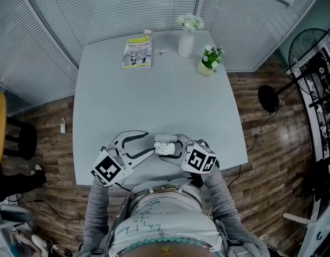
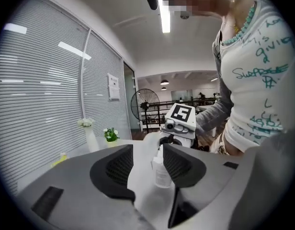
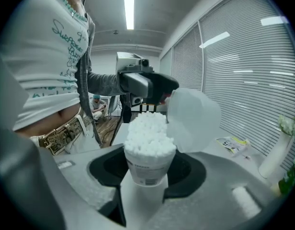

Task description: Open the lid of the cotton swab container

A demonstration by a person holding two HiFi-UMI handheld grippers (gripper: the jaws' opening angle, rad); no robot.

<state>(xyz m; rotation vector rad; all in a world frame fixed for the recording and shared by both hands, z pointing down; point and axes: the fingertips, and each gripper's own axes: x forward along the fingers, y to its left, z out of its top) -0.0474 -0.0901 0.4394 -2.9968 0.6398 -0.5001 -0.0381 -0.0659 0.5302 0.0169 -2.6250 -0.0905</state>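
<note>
**Cotton swab container lid stands open**

The cotton swab container (image 3: 146, 169), full of white swabs, is clamped in the right gripper (image 3: 148, 176) over the table's (image 1: 154, 90) near edge. Its lid (image 3: 193, 119) is flipped up, unpinched between the left gripper's (image 2: 148, 164) parted jaws. Opening looks done; only withdrawal seems left.

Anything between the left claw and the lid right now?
Nothing visible. The lid stands flipped up on the container, which the right claw grips. It sits between the open jaws of the left claw, with nothing else in the gap.
</note>
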